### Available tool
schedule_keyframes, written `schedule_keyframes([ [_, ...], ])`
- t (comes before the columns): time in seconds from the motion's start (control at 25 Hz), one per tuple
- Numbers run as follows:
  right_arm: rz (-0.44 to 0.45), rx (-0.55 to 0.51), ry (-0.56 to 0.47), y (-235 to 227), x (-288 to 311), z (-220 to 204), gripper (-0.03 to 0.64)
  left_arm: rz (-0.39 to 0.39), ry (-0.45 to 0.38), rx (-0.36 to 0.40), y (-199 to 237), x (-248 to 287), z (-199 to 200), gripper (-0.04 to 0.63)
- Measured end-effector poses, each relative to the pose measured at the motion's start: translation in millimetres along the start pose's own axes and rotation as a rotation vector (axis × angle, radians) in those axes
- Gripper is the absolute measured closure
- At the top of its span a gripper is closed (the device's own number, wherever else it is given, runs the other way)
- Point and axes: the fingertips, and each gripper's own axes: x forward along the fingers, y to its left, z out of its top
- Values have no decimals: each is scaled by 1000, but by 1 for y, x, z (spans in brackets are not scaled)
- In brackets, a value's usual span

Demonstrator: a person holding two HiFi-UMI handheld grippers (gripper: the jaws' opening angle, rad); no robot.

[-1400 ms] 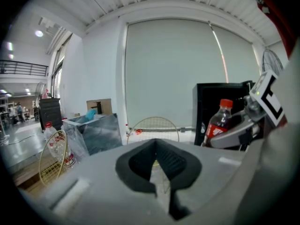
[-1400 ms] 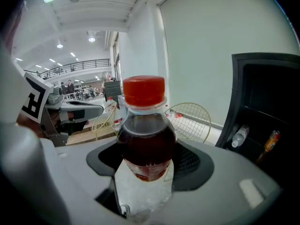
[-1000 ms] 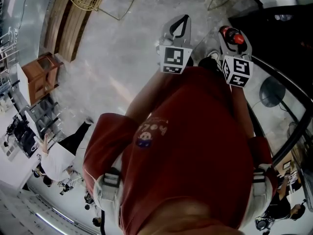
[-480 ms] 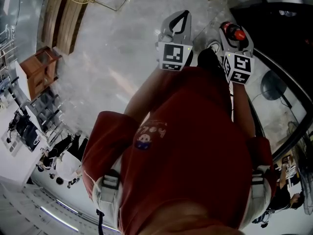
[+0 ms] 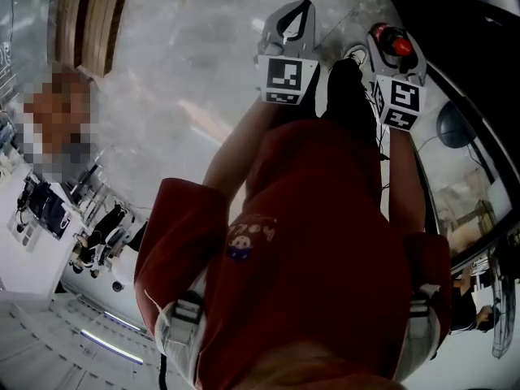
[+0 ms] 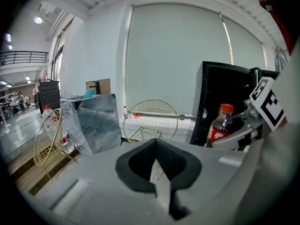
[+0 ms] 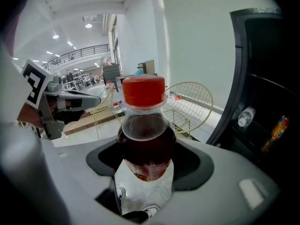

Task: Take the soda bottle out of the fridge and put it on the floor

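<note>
Underfoot, pale glossy floor (image 5: 187, 63), black fridge (image 7: 262, 102)

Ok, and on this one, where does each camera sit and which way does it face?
Head view: on the person's head, facing steeply down over the red-shirted torso at the grey floor; left gripper and right gripper show ahead.
Left gripper view: on the left gripper, along its shut, empty jaws toward a gold wire frame and the fridge.
Right gripper view: on the right gripper, along jaws clamped on the soda bottle; shoe below.
Shared: all three show the soda bottle; each gripper view shows the other gripper.
</note>
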Motion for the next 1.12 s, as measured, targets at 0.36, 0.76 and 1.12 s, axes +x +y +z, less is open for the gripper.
schedule_keyframes([
  [0.36,-8,28,74,-18,48,-67,313,5,64,-41,0,39,-78,597],
  [0.76,5,32,167,-27,126,-166,313,23,76,-75,6,85,-183,597],
  [1.12,3,35,208,-26,206,-262,313,-10,75,-47,23,143,-294,597],
])
